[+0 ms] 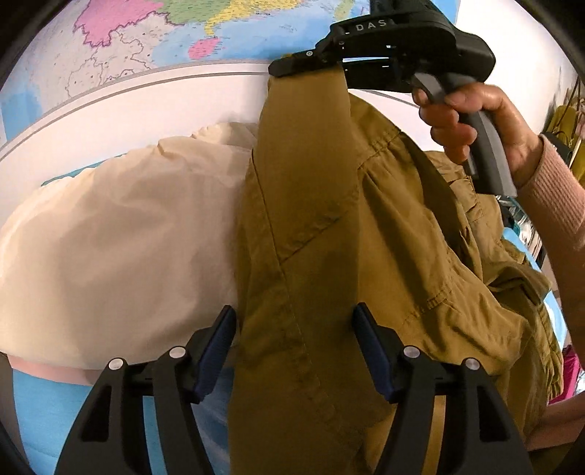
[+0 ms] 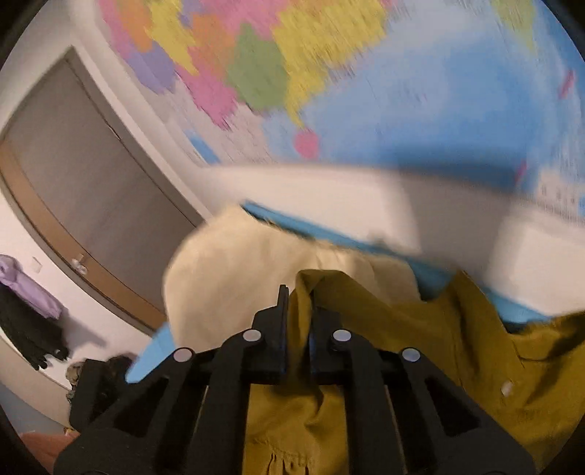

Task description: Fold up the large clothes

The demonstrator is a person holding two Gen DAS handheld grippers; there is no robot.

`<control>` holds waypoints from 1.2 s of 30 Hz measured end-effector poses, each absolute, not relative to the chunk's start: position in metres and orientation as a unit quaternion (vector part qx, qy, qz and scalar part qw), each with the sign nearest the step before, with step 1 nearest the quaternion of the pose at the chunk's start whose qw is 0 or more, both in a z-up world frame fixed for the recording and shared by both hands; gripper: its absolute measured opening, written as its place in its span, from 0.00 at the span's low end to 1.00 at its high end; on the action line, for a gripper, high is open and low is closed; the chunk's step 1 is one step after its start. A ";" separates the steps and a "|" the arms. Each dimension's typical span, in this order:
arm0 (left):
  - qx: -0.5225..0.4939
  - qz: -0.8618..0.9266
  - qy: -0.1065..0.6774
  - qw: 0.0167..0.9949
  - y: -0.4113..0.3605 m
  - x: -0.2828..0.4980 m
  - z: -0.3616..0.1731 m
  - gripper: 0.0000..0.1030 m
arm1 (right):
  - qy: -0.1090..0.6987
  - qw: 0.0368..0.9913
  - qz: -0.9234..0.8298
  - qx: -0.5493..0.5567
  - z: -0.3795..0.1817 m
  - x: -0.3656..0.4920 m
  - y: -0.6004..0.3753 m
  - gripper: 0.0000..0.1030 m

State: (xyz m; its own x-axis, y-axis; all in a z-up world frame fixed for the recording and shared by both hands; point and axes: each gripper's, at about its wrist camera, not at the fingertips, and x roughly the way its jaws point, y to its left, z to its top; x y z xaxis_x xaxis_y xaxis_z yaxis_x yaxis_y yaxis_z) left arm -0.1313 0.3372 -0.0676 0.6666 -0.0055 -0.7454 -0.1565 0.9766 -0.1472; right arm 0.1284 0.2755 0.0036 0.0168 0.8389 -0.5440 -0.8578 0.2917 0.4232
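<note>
Two blue-padded fingers of my left gripper (image 1: 294, 350) stand spread apart, an olive-brown cotton shirt (image 1: 329, 255) hanging between them, ungripped. Beyond, my right gripper (image 1: 310, 67) pinches that shirt's top edge, lifted before a cream puffy garment (image 1: 120, 248) and a coloured wall map (image 1: 182, 33).

Right wrist view: my right gripper (image 2: 298, 329) is clenched on a shirt (image 2: 420, 347) fold; background blurred.
</note>
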 end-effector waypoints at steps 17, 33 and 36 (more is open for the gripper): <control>-0.012 0.084 0.390 0.917 0.310 -0.062 -0.034 0.72 | 0.378 0.797 0.469 -0.051 -0.059 0.008 -0.049 0.85; -0.040 0.152 0.392 0.907 0.333 -0.029 -0.030 0.18 | 0.358 0.792 0.496 0.009 -0.021 0.020 -0.100 0.08; -0.061 0.173 0.385 0.904 0.340 -0.026 -0.032 0.18 | 0.411 0.796 0.444 0.010 -0.027 0.070 -0.098 0.19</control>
State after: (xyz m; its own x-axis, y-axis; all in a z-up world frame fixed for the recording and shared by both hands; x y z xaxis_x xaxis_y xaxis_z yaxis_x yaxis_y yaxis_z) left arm -0.0260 0.3401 -0.0318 0.6434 0.2662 -0.7178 -0.3604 0.9325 0.0228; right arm 0.0701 -0.0985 -0.0273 0.2678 0.7159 -0.6448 -0.6990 0.6050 0.3813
